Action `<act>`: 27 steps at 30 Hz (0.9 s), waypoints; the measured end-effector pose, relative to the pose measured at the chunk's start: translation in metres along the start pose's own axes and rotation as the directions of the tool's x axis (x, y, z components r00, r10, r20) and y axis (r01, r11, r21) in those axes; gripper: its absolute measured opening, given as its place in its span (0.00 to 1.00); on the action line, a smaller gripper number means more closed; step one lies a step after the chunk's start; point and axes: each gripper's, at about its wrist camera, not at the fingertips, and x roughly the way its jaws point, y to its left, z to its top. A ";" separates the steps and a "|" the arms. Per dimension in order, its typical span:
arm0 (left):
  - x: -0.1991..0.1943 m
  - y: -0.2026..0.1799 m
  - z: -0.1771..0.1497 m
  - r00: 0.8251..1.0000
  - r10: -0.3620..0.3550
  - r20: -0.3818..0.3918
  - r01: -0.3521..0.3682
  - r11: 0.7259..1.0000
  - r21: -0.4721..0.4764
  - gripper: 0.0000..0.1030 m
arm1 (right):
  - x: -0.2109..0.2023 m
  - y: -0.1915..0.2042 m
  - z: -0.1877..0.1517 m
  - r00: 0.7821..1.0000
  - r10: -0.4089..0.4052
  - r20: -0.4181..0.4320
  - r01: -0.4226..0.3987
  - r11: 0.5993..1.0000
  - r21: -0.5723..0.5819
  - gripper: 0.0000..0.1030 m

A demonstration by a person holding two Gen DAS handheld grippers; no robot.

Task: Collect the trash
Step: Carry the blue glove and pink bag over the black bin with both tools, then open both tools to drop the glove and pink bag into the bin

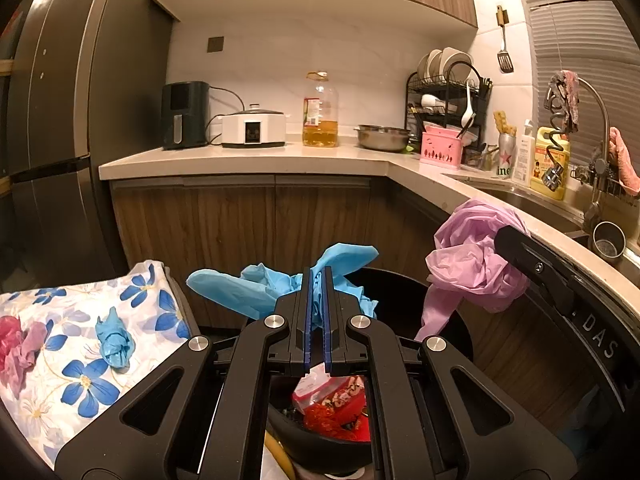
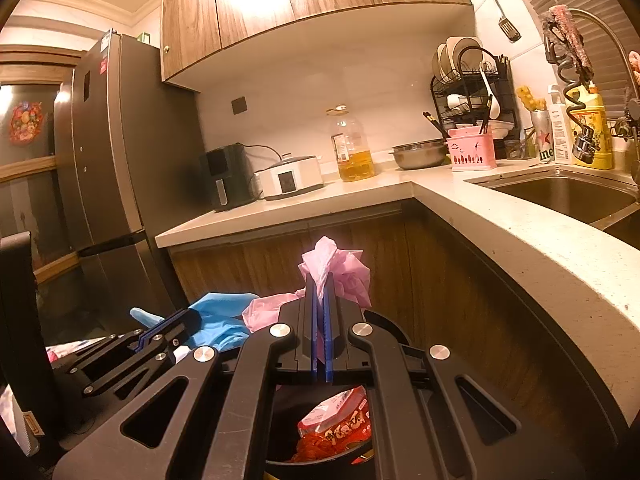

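My left gripper (image 1: 318,276) is shut on a blue glove (image 1: 240,292) and holds it above a black trash bin (image 1: 404,304). My right gripper (image 2: 320,284) is shut on a crumpled pink plastic bag (image 2: 340,268), also above the bin (image 2: 320,464). The pink bag (image 1: 472,256) and the right gripper's body show at the right of the left wrist view. The left gripper (image 2: 160,330) with the blue glove (image 2: 224,320) shows at the left of the right wrist view. Red snack wrappers (image 1: 340,404) lie inside the bin.
A floral cloth (image 1: 72,344) at the left holds a crumpled blue piece (image 1: 114,340) and pink pieces (image 1: 16,344). A kitchen counter (image 1: 280,158) with appliances, an oil bottle and a dish rack runs behind. A sink (image 2: 560,196) is at the right. A fridge (image 1: 52,120) stands left.
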 end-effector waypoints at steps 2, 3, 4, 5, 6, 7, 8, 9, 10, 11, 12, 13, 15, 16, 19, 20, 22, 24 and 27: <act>0.002 0.000 -0.001 1.000 0.000 -0.001 0.000 1.000 0.000 0.03 | 0.001 0.000 0.000 1.000 0.001 0.000 -0.001 1.000 -0.001 0.03; 0.003 -0.001 -0.001 1.000 0.001 -0.001 -0.001 1.000 -0.001 0.03 | 0.002 0.000 0.000 1.000 0.001 0.000 -0.001 1.000 -0.001 0.03; 0.003 0.000 -0.001 1.000 0.001 -0.003 -0.001 1.000 -0.003 0.03 | 0.003 0.000 0.000 1.000 0.003 -0.001 -0.003 1.000 0.000 0.03; 0.003 -0.001 -0.001 1.000 -0.001 -0.004 0.001 1.000 -0.004 0.03 | 0.003 0.000 0.000 1.000 0.002 -0.002 -0.002 1.000 -0.001 0.03; 0.003 0.000 -0.001 1.000 0.002 -0.002 -0.002 1.000 -0.003 0.03 | 0.003 0.000 0.000 1.000 0.002 -0.003 -0.002 1.000 -0.001 0.03; 0.003 0.000 -0.001 1.000 0.001 -0.003 -0.001 1.000 -0.003 0.03 | 0.004 0.000 0.000 1.000 0.003 -0.003 -0.003 1.000 -0.001 0.03; 0.004 0.000 -0.001 1.000 -0.001 -0.004 0.001 1.000 -0.005 0.03 | 0.004 0.000 0.000 1.000 0.003 -0.004 -0.003 1.000 -0.001 0.03; 0.004 0.000 -0.001 1.000 -0.003 -0.004 0.003 1.000 -0.006 0.03 | 0.005 0.000 0.000 1.000 0.004 -0.006 -0.004 1.000 0.000 0.03; 0.005 0.000 -0.002 1.000 -0.002 -0.006 0.002 1.000 -0.005 0.03 | 0.006 0.000 -0.001 1.000 0.005 -0.007 -0.005 1.000 0.000 0.03; 0.005 0.000 -0.002 1.000 -0.004 -0.008 0.004 1.000 -0.006 0.03 | 0.007 0.000 -0.001 1.000 0.006 -0.008 -0.006 1.000 -0.001 0.03; 0.007 0.000 -0.002 1.000 -0.004 -0.010 0.004 1.000 -0.007 0.03 | 0.008 0.000 -0.001 1.000 0.008 -0.010 -0.008 1.000 -0.001 0.03; 0.008 0.000 -0.003 1.000 -0.007 -0.012 0.007 1.000 -0.008 0.03 | 0.009 0.000 -0.001 1.000 0.009 -0.012 -0.009 1.000 -0.002 0.03; 0.011 0.003 -0.003 1.000 -0.012 -0.015 0.012 1.000 -0.011 0.04 | 0.010 0.001 -0.002 1.000 0.012 -0.014 -0.012 1.000 -0.002 0.03; 0.012 0.002 -0.004 1.000 -0.017 -0.016 0.016 1.000 -0.012 0.04 | 0.011 0.001 -0.002 1.000 0.018 -0.019 -0.018 1.000 -0.003 0.03; 0.014 0.004 -0.005 1.000 -0.024 -0.020 0.024 1.000 -0.013 0.04 | 0.014 0.002 -0.003 0.999 0.026 -0.025 -0.026 1.000 -0.007 0.03; 0.015 0.004 -0.006 0.999 -0.028 -0.021 0.027 1.000 -0.013 0.04 | 0.015 0.002 -0.004 0.999 0.029 -0.029 -0.029 1.000 -0.007 0.03; 0.017 0.004 -0.007 0.999 -0.028 -0.027 0.027 1.000 -0.008 0.05 | 0.018 0.001 -0.004 0.999 0.037 -0.039 -0.037 0.999 -0.003 0.04; 0.019 0.005 -0.008 0.999 -0.029 -0.033 0.029 1.000 -0.009 0.09 | 0.020 -0.001 -0.005 0.998 0.041 -0.045 -0.041 0.999 0.001 0.06; 0.020 0.009 -0.010 0.999 -0.030 -0.040 0.029 0.999 -0.019 0.28 | 0.021 -0.003 -0.006 0.998 0.037 -0.049 -0.036 0.999 0.007 0.17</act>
